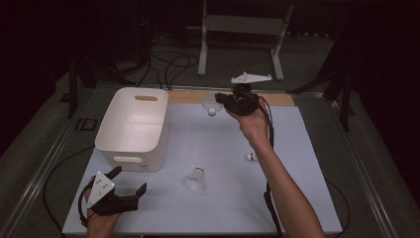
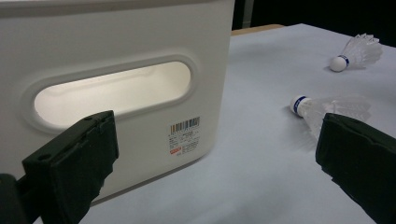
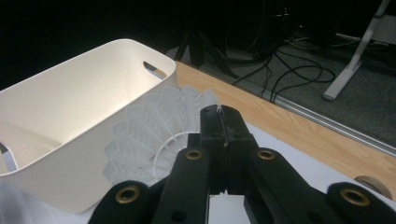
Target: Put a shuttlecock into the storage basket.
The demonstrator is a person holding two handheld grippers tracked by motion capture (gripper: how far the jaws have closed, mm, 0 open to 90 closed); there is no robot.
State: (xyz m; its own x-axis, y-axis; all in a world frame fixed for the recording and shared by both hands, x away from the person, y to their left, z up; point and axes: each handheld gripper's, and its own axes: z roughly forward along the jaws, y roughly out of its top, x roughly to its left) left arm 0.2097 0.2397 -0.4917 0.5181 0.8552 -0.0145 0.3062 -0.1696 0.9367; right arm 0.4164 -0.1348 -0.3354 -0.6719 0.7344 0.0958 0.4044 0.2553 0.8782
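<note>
Between the pressed-together jaws of the right gripper [image 1: 229,101] a shuttlecock [image 3: 154,135] is being pinched by the edge of its feather skirt — in the high view it is hanging just left of the jaws, above the far edge of the table [image 1: 223,208], its long axis tilting down with the cork tip lowest and the skirt pointing up and back. The white bin [image 1: 132,124] is lying to the left of that gripper and somewhat nearer the person, its open top facing up, so the carry seems to call for a leftward move until the cork is over the rim.

The left gripper [image 1: 130,181] is resting low at the bin's near corner, jaws spread wide and holding nothing. Two more shuttlecocks are lying on their sides — one [image 1: 195,179] mid-table, nearer the left gripper, one [image 1: 251,157] beside the right forearm.
</note>
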